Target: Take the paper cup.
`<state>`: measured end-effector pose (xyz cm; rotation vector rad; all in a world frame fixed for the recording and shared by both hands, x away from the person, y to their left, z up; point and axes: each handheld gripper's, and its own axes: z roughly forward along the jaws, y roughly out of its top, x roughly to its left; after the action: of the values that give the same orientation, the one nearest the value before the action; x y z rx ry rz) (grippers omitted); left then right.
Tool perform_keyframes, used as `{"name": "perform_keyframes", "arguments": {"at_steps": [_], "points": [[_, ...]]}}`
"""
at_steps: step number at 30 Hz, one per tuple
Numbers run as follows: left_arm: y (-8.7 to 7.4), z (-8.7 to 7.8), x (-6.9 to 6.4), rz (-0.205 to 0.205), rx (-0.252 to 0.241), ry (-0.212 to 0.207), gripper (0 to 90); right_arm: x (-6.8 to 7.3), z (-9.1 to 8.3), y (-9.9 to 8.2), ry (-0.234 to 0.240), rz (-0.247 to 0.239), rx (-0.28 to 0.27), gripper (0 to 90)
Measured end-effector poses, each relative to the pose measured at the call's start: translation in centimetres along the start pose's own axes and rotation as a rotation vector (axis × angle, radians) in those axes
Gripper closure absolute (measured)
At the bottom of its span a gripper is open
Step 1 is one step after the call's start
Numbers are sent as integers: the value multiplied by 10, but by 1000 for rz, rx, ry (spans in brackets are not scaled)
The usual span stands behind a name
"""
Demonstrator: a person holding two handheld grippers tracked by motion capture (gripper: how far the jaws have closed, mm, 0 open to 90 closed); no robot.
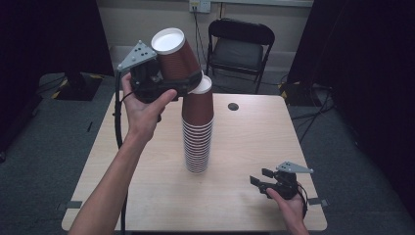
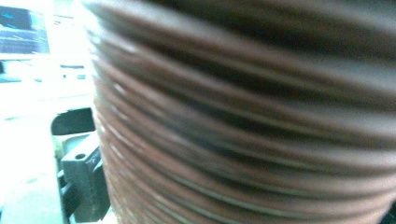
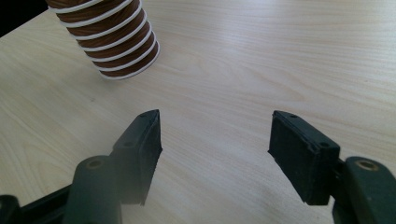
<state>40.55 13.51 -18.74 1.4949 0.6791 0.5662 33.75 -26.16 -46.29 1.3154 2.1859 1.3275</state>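
While our left gripper (image 1: 183,83) is raised and clamped on a tilted brown cup (image 1: 177,55), its white bottom turned up and away, that cup's rim sits just beside the top of the stack of cups (image 1: 197,132) standing below it on the table (image 1: 254,142). Close up, the cup's ribbed brown wall (image 2: 243,116) looks blurred. Our right gripper (image 1: 260,177) rests low on the table, jaws spread with nothing between, the stack (image 3: 112,37) ahead to its left. A folding chair (image 1: 240,46) stands beyond the table.
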Motion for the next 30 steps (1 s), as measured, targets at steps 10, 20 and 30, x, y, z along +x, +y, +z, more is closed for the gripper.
{"name": "perform_keyframes", "arguments": {"at_steps": [10,20,30], "points": [[-14,-24,22,-34,18,47,112,3,3,1,3,-10,7,342],[-33,-41,39,-59,24,105,112,4,3,1,4,-15,7,346],[-61,-49,39,-60,78,128,109,5,2,1,0,-22,0,346]]}}
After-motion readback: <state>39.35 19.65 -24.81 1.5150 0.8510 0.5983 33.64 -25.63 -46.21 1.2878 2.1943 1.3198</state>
